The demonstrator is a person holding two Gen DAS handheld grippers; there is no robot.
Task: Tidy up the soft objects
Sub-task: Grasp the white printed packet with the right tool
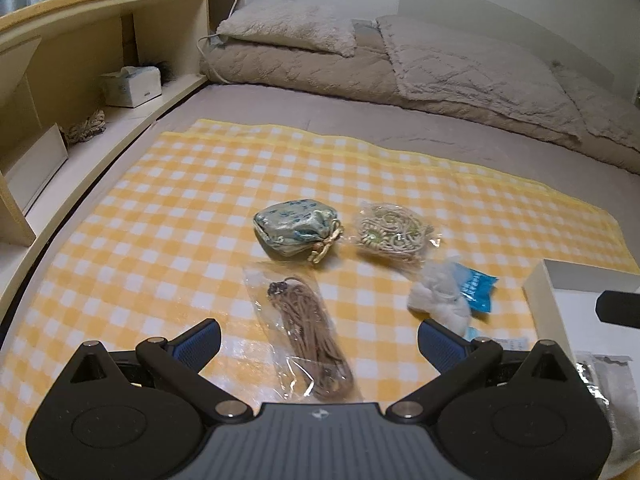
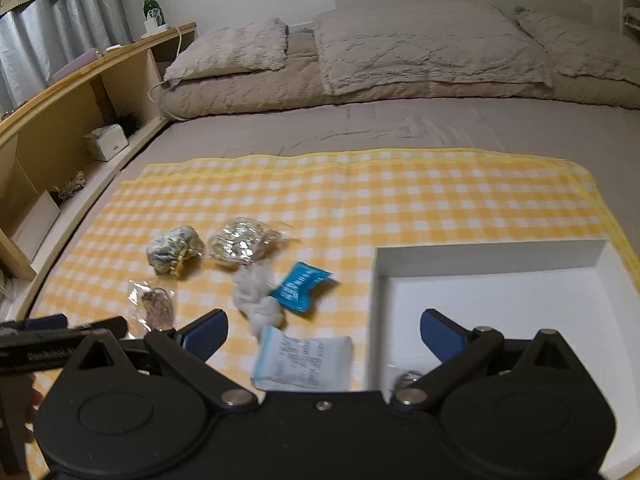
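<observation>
On the checked cloth, from left: a blue pouch, a bagged brown cord partly hidden between the left gripper's wide-open jaws, a bagged pale cord, white wadding, and a blue packet. The white box lies far right, cut off. The right gripper is spread open, empty; a printed sachet is blurred.
</observation>
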